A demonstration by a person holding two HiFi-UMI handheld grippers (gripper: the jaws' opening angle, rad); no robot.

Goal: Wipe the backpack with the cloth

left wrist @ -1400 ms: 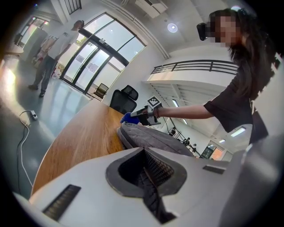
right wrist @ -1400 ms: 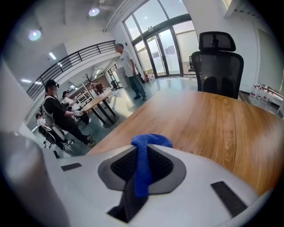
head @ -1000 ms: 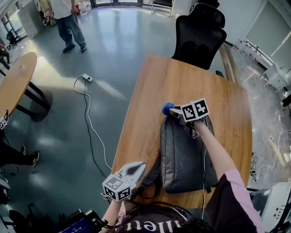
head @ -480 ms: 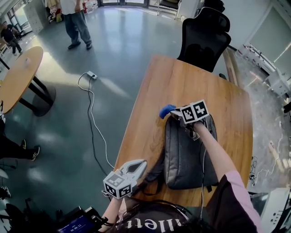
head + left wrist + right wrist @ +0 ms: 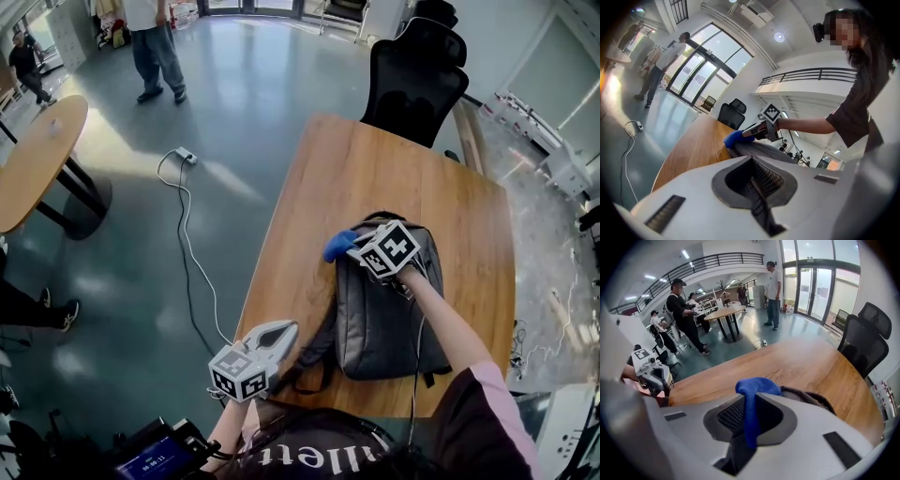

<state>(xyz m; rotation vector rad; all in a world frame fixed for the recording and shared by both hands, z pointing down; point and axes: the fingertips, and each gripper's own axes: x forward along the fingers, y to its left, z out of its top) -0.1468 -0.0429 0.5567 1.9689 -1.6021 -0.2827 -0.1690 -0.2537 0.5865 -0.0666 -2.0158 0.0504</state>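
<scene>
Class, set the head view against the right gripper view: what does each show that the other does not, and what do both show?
Head view only: the whole grey backpack lying flat, straps included. Right gripper view only: the right hand-held gripper with its jaws shut on the blue cloth. Both: that cloth, the wooden table, the black chair and the left hand-held gripper.

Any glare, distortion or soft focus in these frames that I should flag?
Head view: wide-angle bowing of the table edges, sun glare on the floor at left. Left gripper view: heavy fisheye, dark vignette, windows blown out. Right gripper view: fisheye-curved railing; the right tool has a soft near body, the cloth in it is sharper.
</scene>
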